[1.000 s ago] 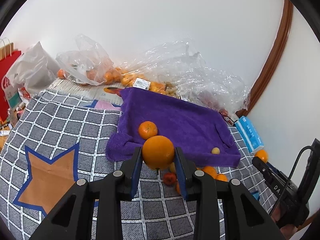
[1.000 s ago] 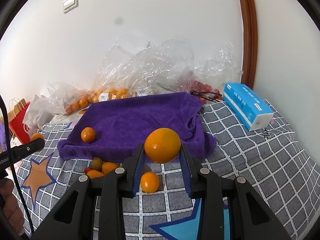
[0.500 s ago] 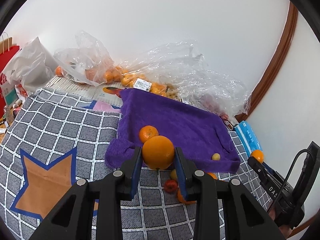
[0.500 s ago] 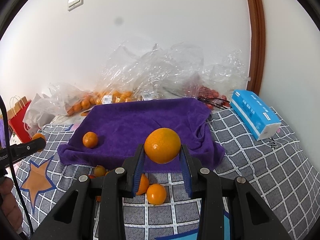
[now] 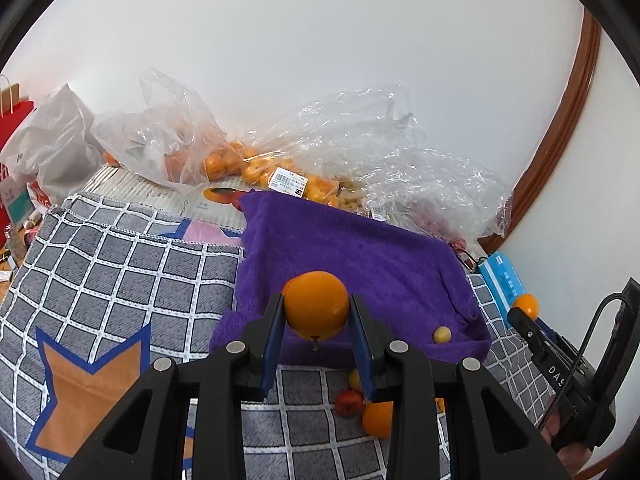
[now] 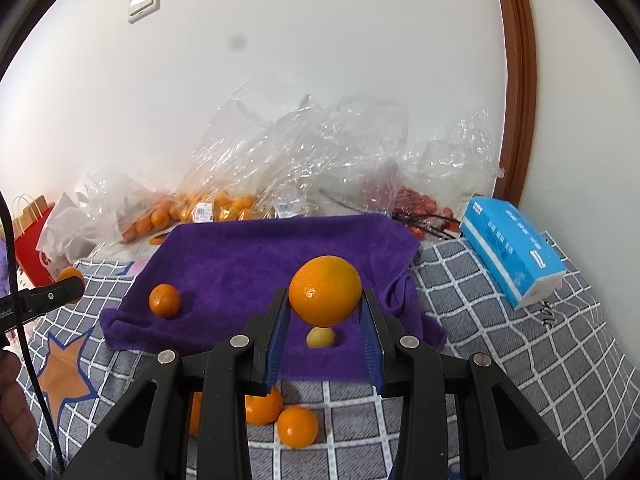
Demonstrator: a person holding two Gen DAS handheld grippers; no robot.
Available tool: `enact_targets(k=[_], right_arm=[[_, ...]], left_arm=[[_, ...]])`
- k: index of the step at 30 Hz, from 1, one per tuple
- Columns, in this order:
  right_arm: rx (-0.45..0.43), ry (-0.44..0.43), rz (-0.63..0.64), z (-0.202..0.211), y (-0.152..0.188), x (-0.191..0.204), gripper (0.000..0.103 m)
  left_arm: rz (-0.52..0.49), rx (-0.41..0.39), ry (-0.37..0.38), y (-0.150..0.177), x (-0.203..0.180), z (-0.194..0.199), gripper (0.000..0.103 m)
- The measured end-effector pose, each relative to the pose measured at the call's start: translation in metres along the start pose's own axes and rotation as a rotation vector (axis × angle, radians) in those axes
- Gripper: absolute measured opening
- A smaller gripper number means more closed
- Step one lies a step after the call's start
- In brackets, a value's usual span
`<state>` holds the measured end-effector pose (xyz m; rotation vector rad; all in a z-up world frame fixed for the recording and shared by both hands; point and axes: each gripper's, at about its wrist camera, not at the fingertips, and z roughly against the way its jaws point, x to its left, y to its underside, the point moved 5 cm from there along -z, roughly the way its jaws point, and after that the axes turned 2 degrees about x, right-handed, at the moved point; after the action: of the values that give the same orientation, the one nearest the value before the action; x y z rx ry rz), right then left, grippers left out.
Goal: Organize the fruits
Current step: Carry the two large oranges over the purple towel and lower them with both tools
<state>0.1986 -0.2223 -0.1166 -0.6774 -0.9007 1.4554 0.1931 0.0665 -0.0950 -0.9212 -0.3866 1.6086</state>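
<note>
I log one large orange point(image 5: 316, 305) clamped between the blue pads of my left gripper point(image 5: 316, 320), held above the near edge of the purple towel point(image 5: 360, 256). A second large orange point(image 6: 325, 290) is pinched in my right gripper point(image 6: 326, 320), over the same towel. On the towel: one small mandarin point(image 6: 164, 300), one small yellow fruit point(image 6: 321, 337). On the checked blanket point(image 6: 520, 360) just before it: loose oranges point(image 6: 297, 426). Behind: clear bags of fruit point(image 5: 192, 148), blue tissue box point(image 6: 512, 248).
</note>
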Motion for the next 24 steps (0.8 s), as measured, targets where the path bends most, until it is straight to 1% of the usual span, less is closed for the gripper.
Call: enact_targets(k=[4,11,15,17,24], right_arm=[[-0.006,0.005,-0.005,-0.004,-0.007,-0.004,0.035],[-0.023,-0.003,0.003,-0.012,-0.019,-0.005,0.035],[0.000,-0.008,0.008,-0.027,-0.020,-0.006,0.035],[0.013,-0.009,0.012,-0.034,-0.021,-0.007,0.035],[0.019,0.012,0.024,-0.047,-0.026,-0.015,0.035]], left_arm=[[0.002,0.018,0.011,-0.004,-0.003,-0.010,0.030],[-0.019,0.030,0.020,-0.009,-0.020,-0.028,0.030],[-0.033,0.038,0.016,-0.010,-0.029,-0.042,0.030],[-0.035,0.049,0.025,-0.010,-0.034,-0.051,0.030],[-0.026,0.064,0.053,-0.011,-0.047,-0.070,0.030]])
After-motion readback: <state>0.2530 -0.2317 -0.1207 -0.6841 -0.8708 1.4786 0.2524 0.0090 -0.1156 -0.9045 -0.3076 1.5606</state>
